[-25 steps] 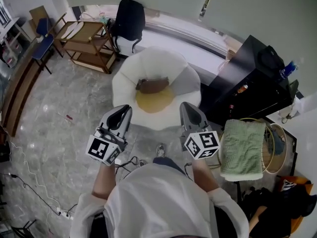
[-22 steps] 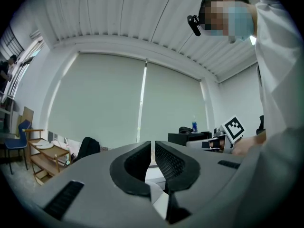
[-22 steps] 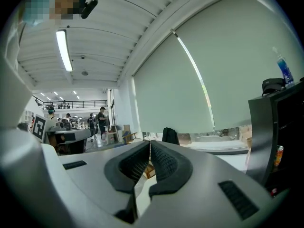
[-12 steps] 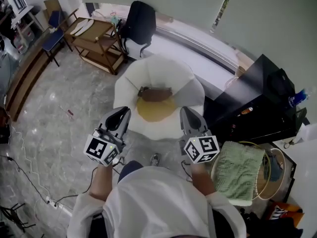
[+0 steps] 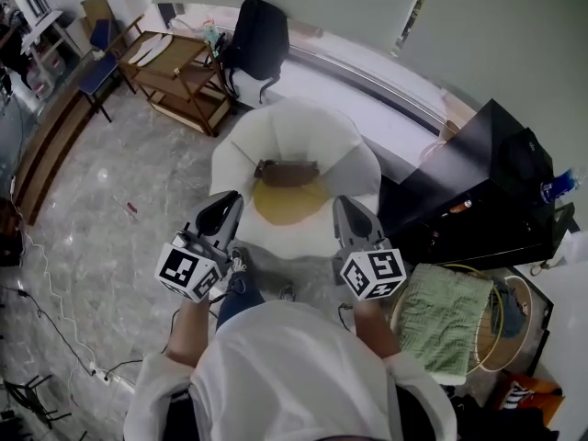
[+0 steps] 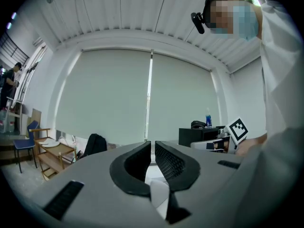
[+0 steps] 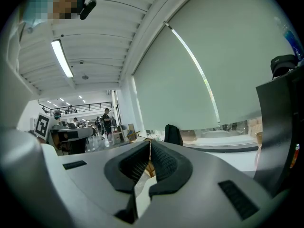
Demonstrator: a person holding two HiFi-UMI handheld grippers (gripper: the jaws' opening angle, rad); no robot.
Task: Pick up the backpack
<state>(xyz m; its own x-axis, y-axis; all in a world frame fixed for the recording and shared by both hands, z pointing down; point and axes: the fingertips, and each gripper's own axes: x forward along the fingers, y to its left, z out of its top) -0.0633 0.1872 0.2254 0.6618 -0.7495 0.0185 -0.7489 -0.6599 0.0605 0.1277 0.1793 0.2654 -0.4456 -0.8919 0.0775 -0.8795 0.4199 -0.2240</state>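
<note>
Both pairs of tongs are pressed together with nothing in them: left gripper [image 5: 225,202] and right gripper [image 5: 345,206] are carried level out front, with nothing in reach to grab. The backpack [image 5: 256,37] stands propped against the ledge [image 5: 367,67], well apart, beyond the chair [image 5: 294,131]. I'd call this the approach.

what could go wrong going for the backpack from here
The white armchair stands between the person and the backpack, so a straight path is likely blocked. The left gripper and right gripper are both shut and must open before any grab. The wooden cart sits close beside the backpack and could get bumped.
</note>
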